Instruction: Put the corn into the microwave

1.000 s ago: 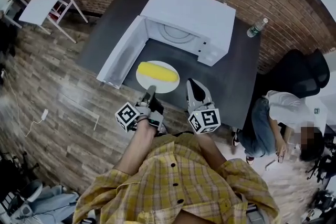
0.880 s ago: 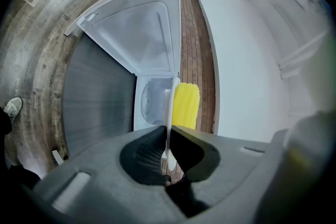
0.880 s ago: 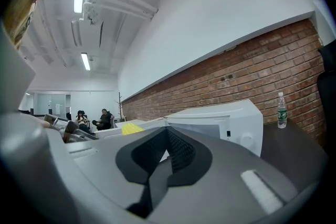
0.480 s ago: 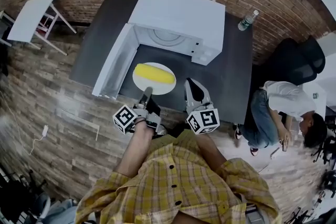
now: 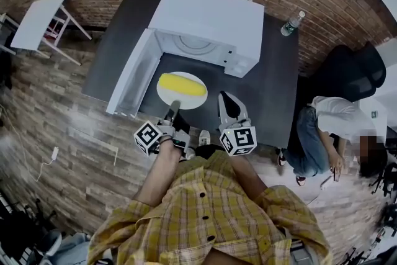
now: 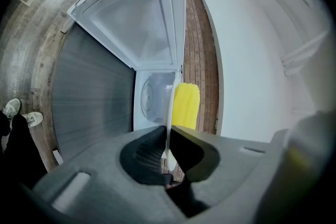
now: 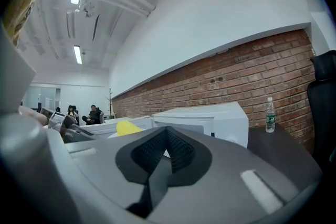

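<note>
**Plate pinched, microwave open: slide the corn in**

Your left gripper [image 6: 168, 131] is clamped on the near rim of the white plate [image 6: 169, 110], which runs edge-on between its pads. The corn [image 6: 185, 106] lies on that plate just beyond your fingertips, crosswise to the way you point. Your right gripper [image 7: 167, 139] sits beside the left one, jaws pressed together with nothing between them, short of the plate's near-right edge.

I read this as the carry-in step: the grip is made and the plate has yet to enter the oven. Whether the plate rests on the dark table [image 5: 273, 90] or hangs just above it, I cannot tell.

Straight ahead of the left gripper, past the corn, is the microwave [image 5: 211, 15] with its cavity [image 5: 195, 45] open toward you. The next move calls for pushing the plate forward and keeping it level, because a one-sided pinch will let the far edge droop and the cob roll.

The open door [image 5: 130, 80] stands out to the left of your path, so keep the plate's left edge off it. Two bottles [image 5: 293, 23] stand well beyond to the right and behind the oven. Far to your right a seated person [image 5: 325, 133] is clear of the work.
</note>
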`<state>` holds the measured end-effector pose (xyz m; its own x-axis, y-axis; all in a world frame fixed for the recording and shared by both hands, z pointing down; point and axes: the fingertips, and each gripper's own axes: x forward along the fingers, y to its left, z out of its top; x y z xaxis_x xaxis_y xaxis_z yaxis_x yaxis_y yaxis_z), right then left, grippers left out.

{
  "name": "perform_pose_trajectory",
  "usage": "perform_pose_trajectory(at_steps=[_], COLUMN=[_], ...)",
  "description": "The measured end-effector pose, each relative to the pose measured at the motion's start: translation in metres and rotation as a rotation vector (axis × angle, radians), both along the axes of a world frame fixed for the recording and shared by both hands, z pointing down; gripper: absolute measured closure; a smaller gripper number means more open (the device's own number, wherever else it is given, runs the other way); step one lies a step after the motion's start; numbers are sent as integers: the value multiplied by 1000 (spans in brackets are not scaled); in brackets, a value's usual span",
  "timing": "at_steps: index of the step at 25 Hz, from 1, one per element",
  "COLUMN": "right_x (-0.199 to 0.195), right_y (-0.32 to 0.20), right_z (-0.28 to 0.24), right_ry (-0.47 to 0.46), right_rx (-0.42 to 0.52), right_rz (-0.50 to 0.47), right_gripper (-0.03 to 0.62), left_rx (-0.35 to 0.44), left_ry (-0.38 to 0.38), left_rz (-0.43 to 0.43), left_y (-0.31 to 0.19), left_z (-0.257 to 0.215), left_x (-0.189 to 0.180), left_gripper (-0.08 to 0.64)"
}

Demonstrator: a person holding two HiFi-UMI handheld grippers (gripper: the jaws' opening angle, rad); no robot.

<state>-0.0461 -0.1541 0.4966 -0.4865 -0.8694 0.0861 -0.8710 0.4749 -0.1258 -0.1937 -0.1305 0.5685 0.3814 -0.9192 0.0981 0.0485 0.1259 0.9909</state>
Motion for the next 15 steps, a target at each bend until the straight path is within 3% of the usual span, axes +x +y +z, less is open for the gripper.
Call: perform_pose_trajectory(at_steps=[15], right_x=[11], right_y=[-37], right_z=[6], right_ry=[-40], right_rx=[7], right_rz=[-43], right_gripper=[591], left_rx=[-37], left_ry=[-39], left_rz=[-17], left_y=[-47], left_z=[23], left_x=[16], left_gripper=[538])
